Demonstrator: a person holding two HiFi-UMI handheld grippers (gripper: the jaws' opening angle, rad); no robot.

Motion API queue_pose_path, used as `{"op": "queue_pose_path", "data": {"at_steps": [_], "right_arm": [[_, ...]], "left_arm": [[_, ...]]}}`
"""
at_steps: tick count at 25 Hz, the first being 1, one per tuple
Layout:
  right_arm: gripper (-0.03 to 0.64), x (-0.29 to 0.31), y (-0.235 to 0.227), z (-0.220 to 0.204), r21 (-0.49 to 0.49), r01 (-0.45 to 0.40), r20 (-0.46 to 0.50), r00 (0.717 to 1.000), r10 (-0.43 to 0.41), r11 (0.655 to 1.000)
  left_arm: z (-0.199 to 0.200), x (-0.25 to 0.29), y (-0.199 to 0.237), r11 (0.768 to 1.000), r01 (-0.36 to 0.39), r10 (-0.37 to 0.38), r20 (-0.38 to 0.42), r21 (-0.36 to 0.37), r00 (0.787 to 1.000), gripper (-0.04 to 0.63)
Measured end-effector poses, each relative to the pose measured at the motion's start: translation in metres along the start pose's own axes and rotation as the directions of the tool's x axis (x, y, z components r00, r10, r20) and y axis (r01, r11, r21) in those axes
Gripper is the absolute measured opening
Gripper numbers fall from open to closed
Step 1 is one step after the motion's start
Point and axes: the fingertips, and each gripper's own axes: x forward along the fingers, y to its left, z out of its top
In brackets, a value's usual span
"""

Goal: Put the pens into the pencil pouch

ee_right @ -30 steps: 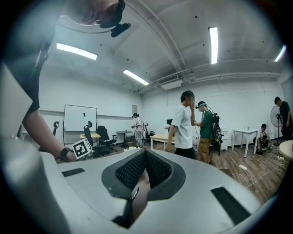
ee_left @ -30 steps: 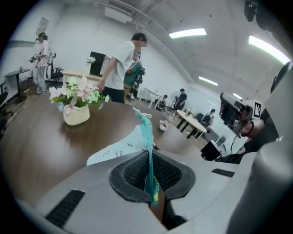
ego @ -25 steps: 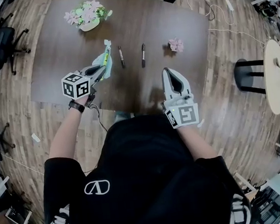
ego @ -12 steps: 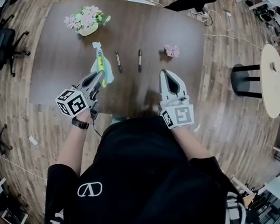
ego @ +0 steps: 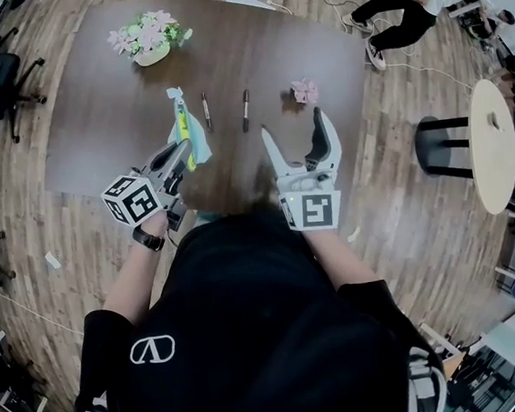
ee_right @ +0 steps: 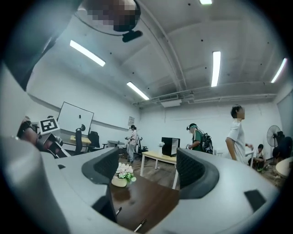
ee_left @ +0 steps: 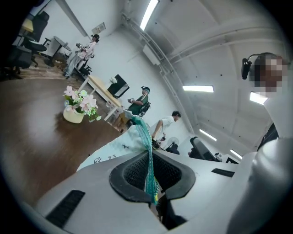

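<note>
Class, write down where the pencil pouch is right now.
Head view: the pencil pouch is clamped in the left gripper, over the table left of centre, just left of the nearer pen.

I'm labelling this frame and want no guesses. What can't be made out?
- Whether the pencil pouch is unzipped: too small in head view, covered by the left hand-held gripper in left gripper view.
- The pens: mostly hidden behind the right hand-held gripper in right gripper view.

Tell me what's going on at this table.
A person works a gripper in each hand. The left gripper is shut on the pencil pouch, holding it over the table. The right gripper has just opened its jaws, with nothing between them. Both pens lie on the table, not yet in the pouch.
</note>
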Motion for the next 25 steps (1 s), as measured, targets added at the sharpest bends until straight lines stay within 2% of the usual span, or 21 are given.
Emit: {"op": "queue_pose_path", "data": {"at_steps": [4, 10, 17, 20, 25], "right_arm": [[0.371, 0.012, -0.001, -0.004, -0.021, -0.009, -0.026, 1.0, 0.008, 1.0], [0.371, 0.054, -0.011, -0.03, -0.035, -0.001, -0.114, 0.993, -0.003, 0.999], [0.37, 0.112, -0.022, -0.101, -0.021, -0.004, -0.281, 0.96, -0.002, 1.0], [0.368, 0.129, -0.022, -0.149, -0.008, -0.004, -0.389, 0.921, 0.001, 1.0], [0.365, 0.145, -0.019, -0.24, 0.003, -0.015, -0.591, 0.807, 0.014, 1.0]], "left_arm": [[-0.003, 0.0, -0.002, 1.0, -0.016, 0.016, 0.012, -0.008, 1.0, 0.015], [-0.005, 0.002, -0.012, 1.0, -0.012, 0.012, 0.015, 0.001, 1.0, 0.015], [-0.01, -0.001, -0.023, 1.0, -0.018, 0.018, 0.011, 0.007, 1.0, 0.015], [-0.012, -0.005, -0.022, 1.0, -0.026, 0.027, 0.017, -0.005, 0.999, 0.015], [-0.01, -0.013, -0.01, 0.998, -0.062, 0.062, 0.026, -0.004, 0.998, 0.015]]}}
